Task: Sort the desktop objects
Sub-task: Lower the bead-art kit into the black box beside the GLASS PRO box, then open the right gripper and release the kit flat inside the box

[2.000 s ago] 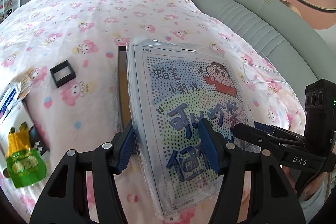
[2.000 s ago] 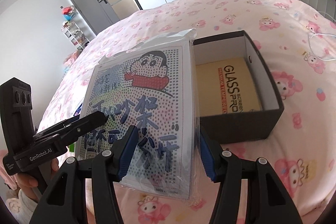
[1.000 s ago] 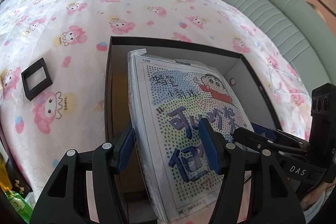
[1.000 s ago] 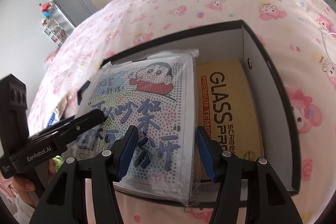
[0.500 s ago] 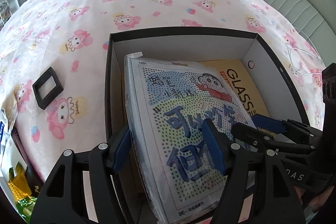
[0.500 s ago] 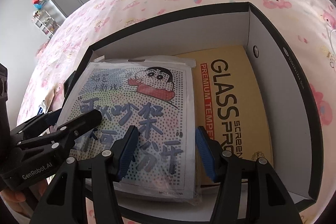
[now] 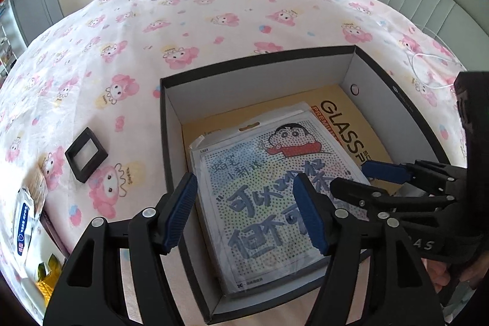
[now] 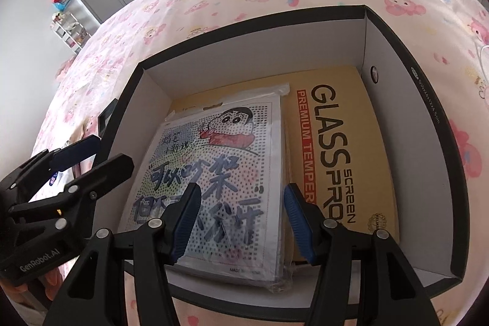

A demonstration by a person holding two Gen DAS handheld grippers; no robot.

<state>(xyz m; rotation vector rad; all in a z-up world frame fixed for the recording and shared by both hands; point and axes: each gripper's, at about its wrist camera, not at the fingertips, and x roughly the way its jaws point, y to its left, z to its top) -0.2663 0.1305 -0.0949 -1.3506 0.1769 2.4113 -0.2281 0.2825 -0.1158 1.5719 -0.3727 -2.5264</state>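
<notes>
**Cartoon pack lies in the box, more waiting outside**

Your cartoon-printed pack (image 8: 214, 173), flat and glossy in its clear sleeve, lies in the black box (image 8: 397, 118), overlapping the yellow screen-protector carton (image 8: 342, 148) at its 3 o'clock. That one looks sorted. Your right gripper (image 8: 241, 222) hovers over the pack's near edge, jaws apart, pads pressing nothing. Your left gripper (image 7: 244, 213) is spread too, straddling the box's left wall. Left to do, by my read: the small black frame (image 7: 86, 154) at 9 o'clock on the pink bedspread (image 7: 214, 20), plus the wipes packet (image 7: 26, 219).
</notes>
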